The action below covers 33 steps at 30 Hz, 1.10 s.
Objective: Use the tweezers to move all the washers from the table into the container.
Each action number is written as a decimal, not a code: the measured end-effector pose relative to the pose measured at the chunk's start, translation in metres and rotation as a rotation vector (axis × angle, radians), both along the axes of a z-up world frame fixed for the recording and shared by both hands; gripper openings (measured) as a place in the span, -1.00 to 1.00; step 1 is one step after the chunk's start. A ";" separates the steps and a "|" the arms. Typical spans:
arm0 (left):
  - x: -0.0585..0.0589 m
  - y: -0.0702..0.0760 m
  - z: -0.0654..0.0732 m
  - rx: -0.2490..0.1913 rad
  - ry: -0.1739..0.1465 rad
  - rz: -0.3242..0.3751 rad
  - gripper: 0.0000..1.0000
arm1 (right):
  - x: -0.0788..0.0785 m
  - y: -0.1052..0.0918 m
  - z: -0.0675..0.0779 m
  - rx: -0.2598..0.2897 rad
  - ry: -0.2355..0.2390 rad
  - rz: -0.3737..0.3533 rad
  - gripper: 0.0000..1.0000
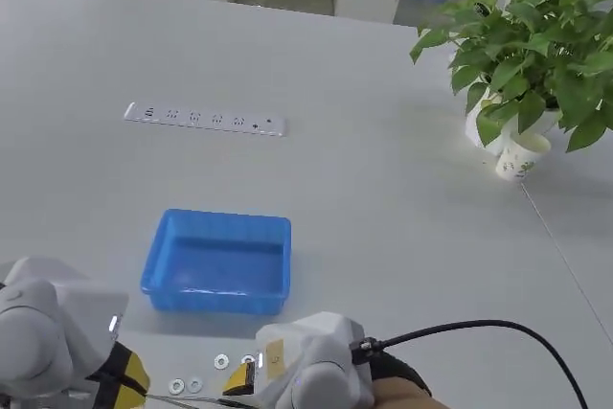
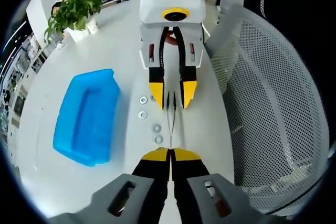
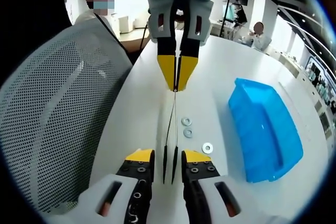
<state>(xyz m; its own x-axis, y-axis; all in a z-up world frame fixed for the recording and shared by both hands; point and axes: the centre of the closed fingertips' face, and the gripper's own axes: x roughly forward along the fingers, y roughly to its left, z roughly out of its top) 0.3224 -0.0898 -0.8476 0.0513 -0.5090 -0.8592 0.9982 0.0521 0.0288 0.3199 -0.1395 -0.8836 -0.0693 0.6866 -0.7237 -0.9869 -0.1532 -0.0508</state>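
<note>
On the surface point(image 1: 383, 189) beside the blue container point(image 2: 84, 119) we see four washers point(image 2: 142, 114). Our left tool point(image 2: 171, 153) is clamped on one end of the tweezers point(image 2: 170, 121); our right tool point(image 3: 168, 153) stands apart around their arms

A white power strip point(image 1: 204, 120) lies toward the table's point(image 1: 402, 208) far left, a leafy potted plant point(image 1: 532, 35) with a paper cup point(image 1: 522, 155) just beside it stands near the right edge, and a mesh chair back point(image 3: 58, 108) is by the near edge.
</note>
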 end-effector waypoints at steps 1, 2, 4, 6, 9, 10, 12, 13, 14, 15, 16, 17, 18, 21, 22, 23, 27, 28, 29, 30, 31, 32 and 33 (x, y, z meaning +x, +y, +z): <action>0.000 -0.001 0.002 -0.002 -0.002 -0.003 -0.93 | 0.000 0.000 0.000 0.002 0.000 -0.001 -0.58; 0.000 -0.002 0.004 -0.004 -0.001 -0.006 -0.93 | 0.000 0.001 0.000 0.001 -0.001 -0.002 -0.59; 0.000 -0.004 0.008 -0.006 -0.004 -0.011 -0.93 | 0.000 0.001 0.000 0.000 -0.001 -0.002 -0.61; 0.000 -0.006 0.012 -0.007 -0.006 -0.019 -0.93 | 0.001 0.001 0.001 0.001 -0.005 -0.003 -0.62; 0.000 -0.009 0.016 -0.009 -0.010 -0.027 -0.93 | 0.002 0.002 0.003 0.007 -0.007 -0.007 -0.63; 0.001 -0.010 0.018 -0.009 -0.010 -0.029 -0.93 | 0.002 0.002 0.003 0.007 -0.007 -0.008 -0.64; 0.001 -0.012 0.021 -0.011 -0.012 -0.034 -0.93 | 0.002 0.002 0.003 0.005 -0.009 -0.006 -0.65; 0.001 -0.013 0.021 -0.011 -0.012 -0.035 -0.93 | 0.002 0.002 0.004 0.003 -0.011 -0.006 -0.65; 0.001 -0.013 0.022 -0.012 -0.010 -0.036 -0.93 | 0.002 0.001 0.004 0.003 -0.010 -0.007 -0.66; 0.001 -0.014 0.023 -0.013 -0.010 -0.037 -0.93 | 0.002 0.001 0.004 0.002 -0.011 -0.007 -0.66; 0.001 -0.014 0.024 -0.014 -0.010 -0.038 -0.93 | 0.003 0.001 0.004 -0.001 -0.013 -0.009 -0.67; 0.001 -0.015 0.025 -0.014 -0.011 -0.039 -0.93 | 0.003 0.000 0.004 -0.004 -0.014 -0.010 -0.67; 0.001 -0.015 0.025 -0.015 -0.011 -0.040 -0.93 | 0.003 -0.001 0.004 -0.008 -0.012 -0.012 -0.68; 0.000 -0.018 0.028 -0.021 -0.012 -0.043 -0.93 | 0.003 -0.002 0.005 -0.009 -0.008 -0.017 -0.74; 0.000 -0.019 0.029 -0.025 -0.012 -0.043 -0.93 | 0.003 -0.002 0.005 -0.008 -0.006 -0.023 -0.76; 0.000 -0.020 0.031 -0.032 -0.011 -0.042 -0.93 | 0.003 -0.002 0.006 -0.007 -0.007 -0.025 -0.76; 0.001 -0.022 0.035 -0.045 -0.015 -0.043 -0.93 | 0.003 -0.002 0.007 0.004 0.003 -0.042 -0.78; 0.001 -0.023 0.035 -0.049 -0.012 -0.043 -0.92 | 0.002 -0.002 0.007 0.004 0.004 -0.043 -0.79; 0.000 -0.023 0.036 -0.056 -0.013 -0.045 -0.92 | 0.003 -0.003 0.007 0.007 -0.001 -0.044 -0.80; 0.001 -0.024 0.037 -0.061 -0.017 -0.046 -0.92 | 0.003 -0.003 0.007 0.009 -0.002 -0.047 -0.81; 0.001 -0.025 0.038 -0.067 -0.018 -0.047 -0.92 | 0.003 -0.004 0.008 0.011 0.002 -0.051 -0.81; 0.001 -0.025 0.039 -0.072 -0.021 -0.049 -0.92 | 0.003 -0.004 0.008 0.015 0.001 -0.052 -0.82; 0.001 -0.026 0.039 -0.075 -0.022 -0.052 -0.92 | 0.003 -0.004 0.008 0.018 -0.003 -0.055 -0.83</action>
